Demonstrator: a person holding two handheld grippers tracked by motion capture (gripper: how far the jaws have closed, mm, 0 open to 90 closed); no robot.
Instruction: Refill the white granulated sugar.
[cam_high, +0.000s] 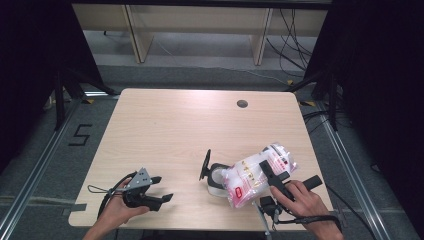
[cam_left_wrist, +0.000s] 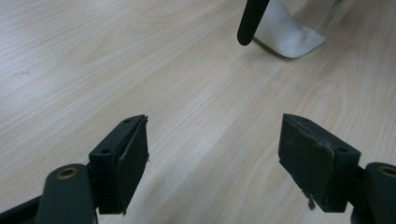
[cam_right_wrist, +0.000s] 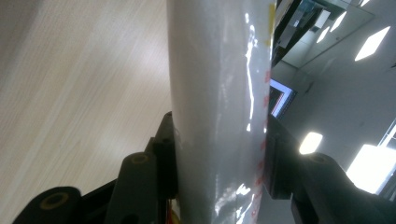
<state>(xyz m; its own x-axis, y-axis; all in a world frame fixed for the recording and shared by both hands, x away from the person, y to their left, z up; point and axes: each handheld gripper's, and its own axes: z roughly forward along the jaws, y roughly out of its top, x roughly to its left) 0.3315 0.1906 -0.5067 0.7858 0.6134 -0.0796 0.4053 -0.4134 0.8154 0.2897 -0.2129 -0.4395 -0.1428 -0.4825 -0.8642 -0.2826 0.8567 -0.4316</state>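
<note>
High view: right gripper (cam_high: 274, 176) clamps a plastic packet (cam_high: 257, 172) over the worktop's (cam_high: 165, 125) near right part, left gripper (cam_high: 150, 192) idle.

Right gripper view has both fingers (cam_right_wrist: 163, 154) pressed on the packet (cam_right_wrist: 219, 102) across its width, so it is gripped, tilted, its lower end against a white cup (cam_high: 216, 182) with a black handle-like piece (cam_high: 205, 165). Left gripper fingers (cam_left_wrist: 123, 163) stand wide open over bare wood, holding nothing. Glossy film looks slippery, and the filling probably light and soft, likely to sag or crumple; a hold across the middle seems safest. Near and right edges lie close to the packet, while the far and left worktop offers open room.
</note>
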